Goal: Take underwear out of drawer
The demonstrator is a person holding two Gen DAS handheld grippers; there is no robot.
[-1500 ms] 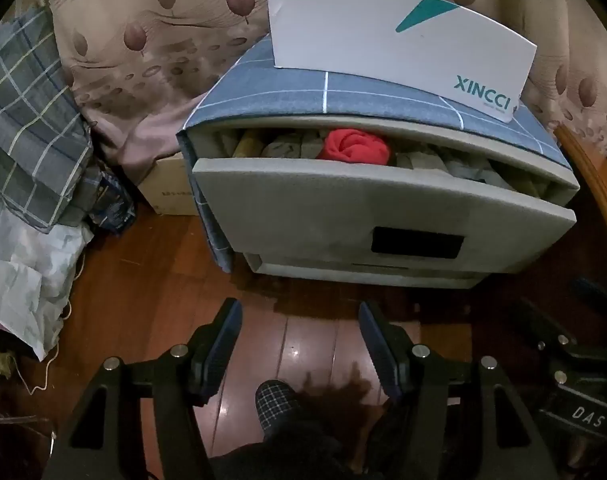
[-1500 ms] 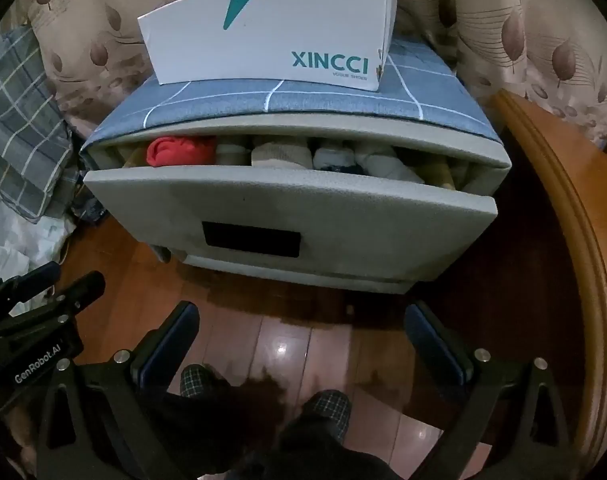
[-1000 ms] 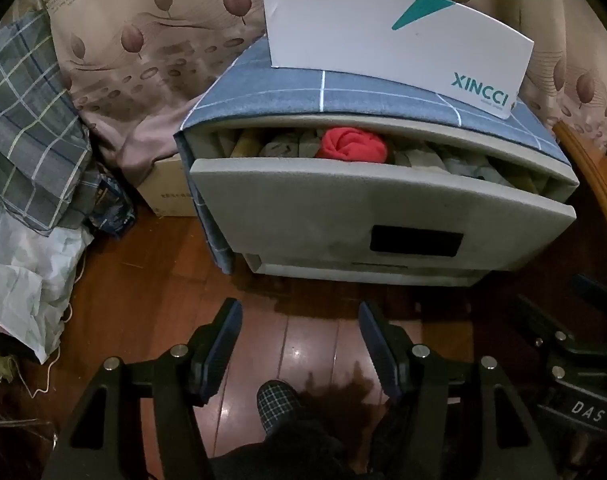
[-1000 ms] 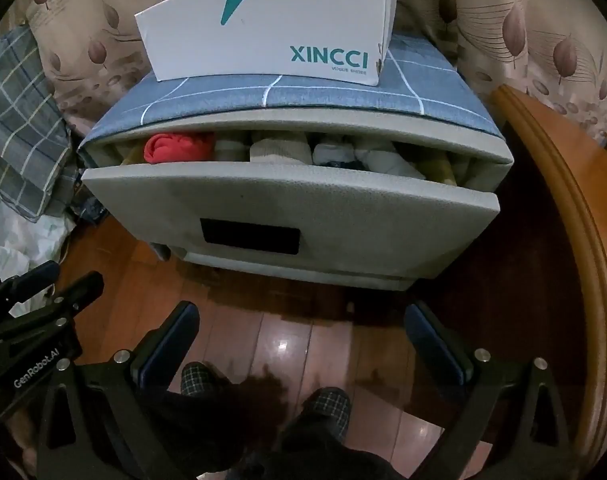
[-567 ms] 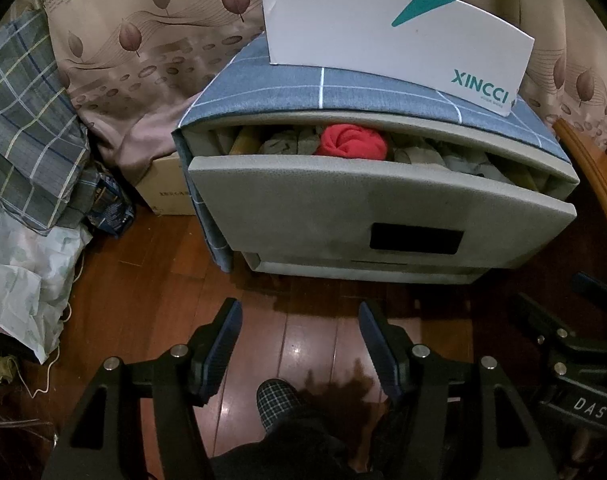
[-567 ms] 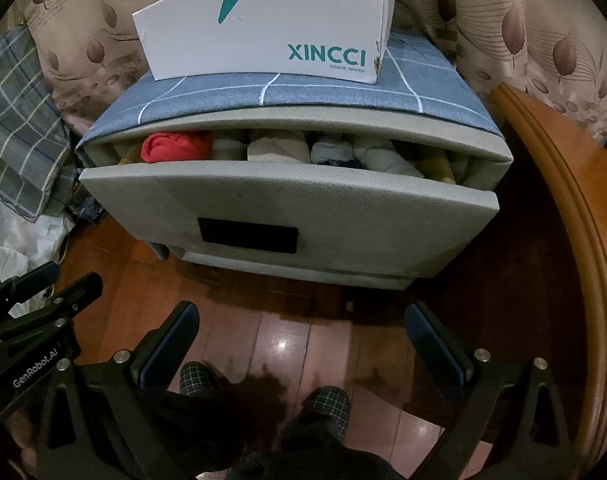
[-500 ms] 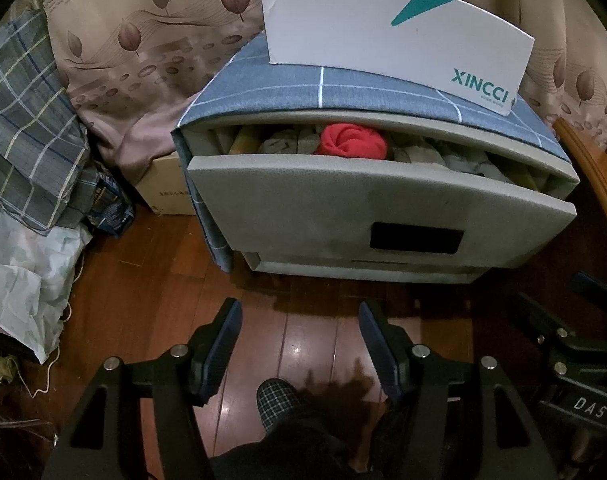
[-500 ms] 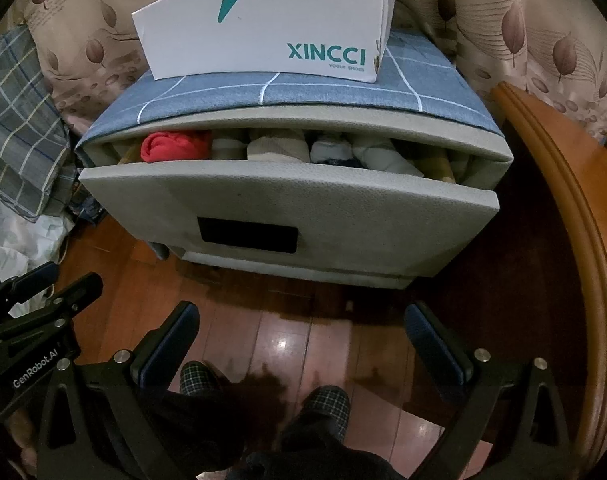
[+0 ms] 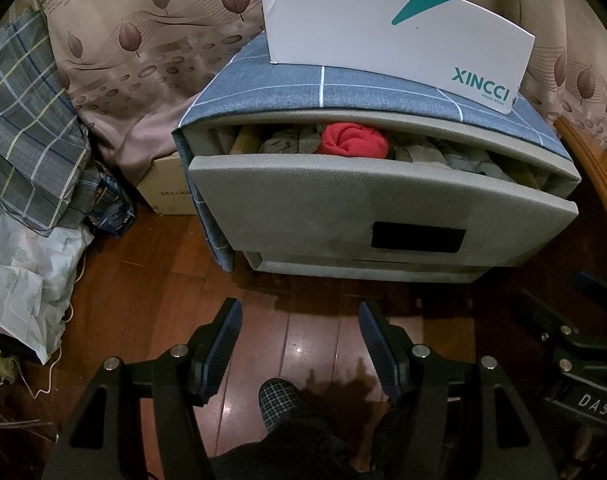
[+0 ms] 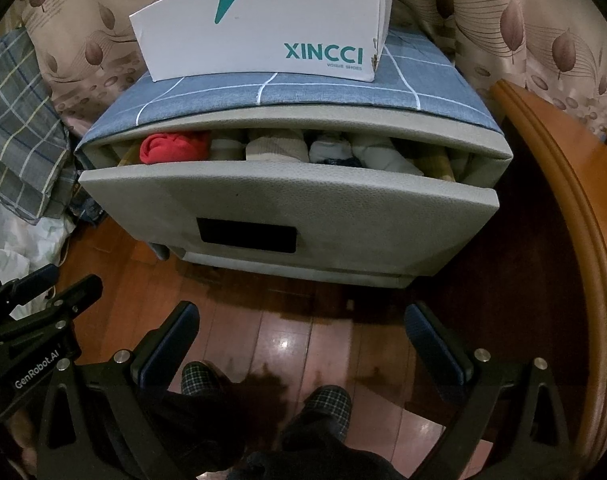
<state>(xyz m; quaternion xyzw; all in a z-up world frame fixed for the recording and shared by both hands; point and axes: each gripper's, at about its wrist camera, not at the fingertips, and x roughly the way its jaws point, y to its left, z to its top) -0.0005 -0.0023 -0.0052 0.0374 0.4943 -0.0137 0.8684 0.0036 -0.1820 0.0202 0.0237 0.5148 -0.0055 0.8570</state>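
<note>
Sitting rolled up in the pulled-out grey drawer [image 9: 343, 208] is red underwear [image 9: 353, 140], paler rolled bundles [image 10: 275, 148] beside it. Both the left gripper [image 9: 299, 320] and right gripper [image 10: 303, 324] hang above the wooden floor [image 9: 143, 288], jaws spread wide, holding nothing.

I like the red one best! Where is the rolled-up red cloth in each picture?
Left wrist view: the rolled-up red cloth sits near the middle of the open grey drawer.
Right wrist view: it lies at the drawer's left end.
Shared landmark: the white XINCCI shoe box on top.
</note>
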